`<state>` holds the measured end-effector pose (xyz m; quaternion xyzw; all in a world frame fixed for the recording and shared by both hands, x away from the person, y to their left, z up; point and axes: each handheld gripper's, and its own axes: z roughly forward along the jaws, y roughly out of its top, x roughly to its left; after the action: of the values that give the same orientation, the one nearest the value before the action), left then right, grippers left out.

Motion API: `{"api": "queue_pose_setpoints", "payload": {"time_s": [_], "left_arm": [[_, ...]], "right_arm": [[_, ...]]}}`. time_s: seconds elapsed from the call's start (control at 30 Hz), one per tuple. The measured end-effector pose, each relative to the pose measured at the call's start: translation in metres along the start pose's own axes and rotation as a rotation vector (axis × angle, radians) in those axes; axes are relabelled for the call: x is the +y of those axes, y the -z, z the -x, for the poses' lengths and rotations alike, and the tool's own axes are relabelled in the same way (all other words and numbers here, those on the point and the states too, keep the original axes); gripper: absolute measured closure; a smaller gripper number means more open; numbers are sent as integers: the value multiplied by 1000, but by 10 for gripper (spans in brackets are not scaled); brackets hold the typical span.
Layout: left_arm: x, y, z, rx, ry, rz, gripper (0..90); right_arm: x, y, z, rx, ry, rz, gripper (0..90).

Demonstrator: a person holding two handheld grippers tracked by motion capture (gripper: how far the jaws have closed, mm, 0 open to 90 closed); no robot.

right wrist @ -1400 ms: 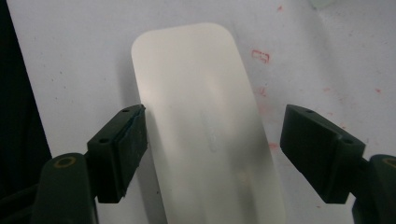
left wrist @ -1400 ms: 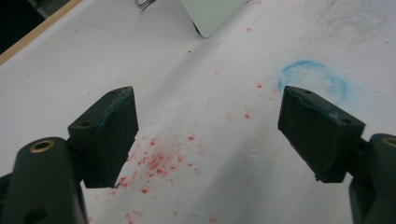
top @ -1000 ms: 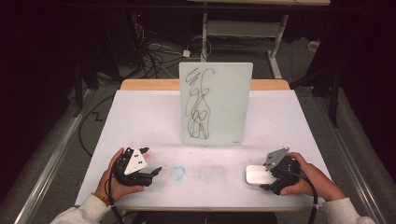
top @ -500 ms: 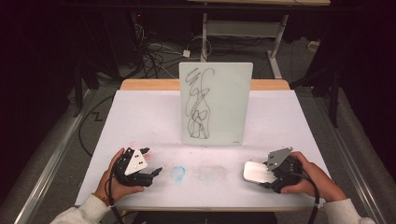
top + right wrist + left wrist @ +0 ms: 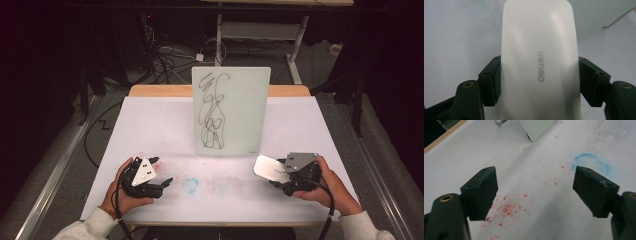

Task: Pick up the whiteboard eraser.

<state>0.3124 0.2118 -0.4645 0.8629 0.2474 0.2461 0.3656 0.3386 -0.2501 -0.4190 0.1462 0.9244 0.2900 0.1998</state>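
My left gripper (image 5: 159,184) rests low over the white table top (image 5: 150,125), well off to the left of the upright white glass board scrawled with black marker loops (image 5: 231,111) and nearer to me than it. Its two black jaws stand wide apart with nothing between them; in the left gripper view the bare table shows in the gap. A scatter of red crumbs (image 5: 507,208) lies on the table under and just ahead of those jaws, left of the board's foot. A faint blue smeared ring (image 5: 190,185) sits just ahead of my left jaws, before the board's left half; in the left gripper view it lies beside one jaw tip.

The board itself stands upright at the middle of the table, its lower edge on the surface.

My right gripper (image 5: 276,172) is low to the right of the board's foot, near its right corner. Its jaws are clamped on the sides of a smooth white rounded eraser block with grey "deli" lettering (image 5: 539,62), which juts forward from them toward the board without touching it.
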Motion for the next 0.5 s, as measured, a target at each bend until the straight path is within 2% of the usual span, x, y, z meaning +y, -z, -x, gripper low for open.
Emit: {"api": "queue_pose_setpoints", "payload": {"time_s": [0.1,0.3,0.37,0.5], "left_arm": [[-1,0,-1,-2,3,2,192],[-3,4,-1,7,7,9,180],[-4,4,0,12,2,9,180],[-5,6,1,16,8,5,180]], "right_arm": [[4,-2,-2,-67,-28,59,312],[8,-2,-3,-134,-93,159,312],[8,-3,-2,-151,-97,161,312],[9,-4,0,-152,-103,167,312]]}}
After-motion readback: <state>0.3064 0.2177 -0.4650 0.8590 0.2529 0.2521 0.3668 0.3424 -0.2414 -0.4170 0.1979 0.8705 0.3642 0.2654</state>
